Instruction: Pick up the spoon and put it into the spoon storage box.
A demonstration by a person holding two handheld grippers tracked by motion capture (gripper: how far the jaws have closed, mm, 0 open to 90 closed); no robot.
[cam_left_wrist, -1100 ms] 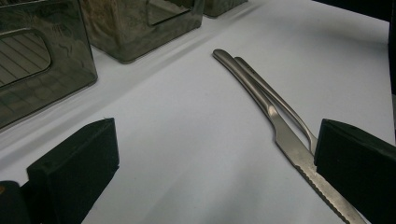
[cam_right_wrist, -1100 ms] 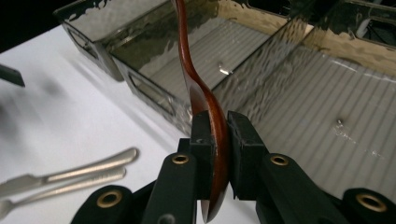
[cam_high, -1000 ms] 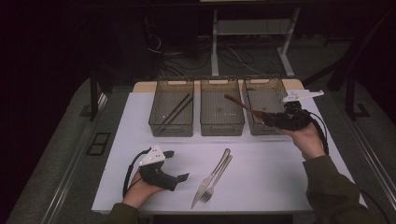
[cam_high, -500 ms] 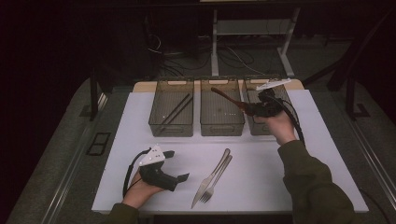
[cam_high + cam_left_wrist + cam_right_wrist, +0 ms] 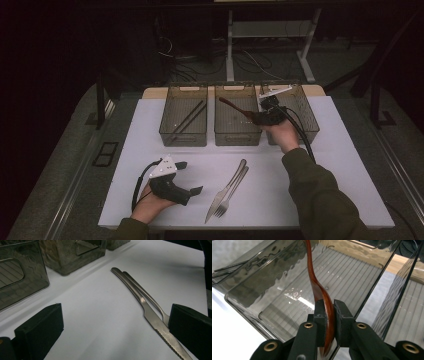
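Resting on the white mat, my left gripper (image 5: pixel 189 177) stands wide, with the knife (image 5: pixel 150 315) and fork (image 5: pixel 147 298) just beside it. My right gripper (image 5: pixel 327 312) pinches the wooden spoon (image 5: pixel 317 287) above the middle bin (image 5: pixel 237 120).

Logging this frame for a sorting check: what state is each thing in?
Right gripper: shut on wooden spoon, over the middle bin.
Left gripper: open, holding nothing.
Knife and fork: flat on the table, touching.
Left bin: holds chopsticks.
Right bin: contents unclear.
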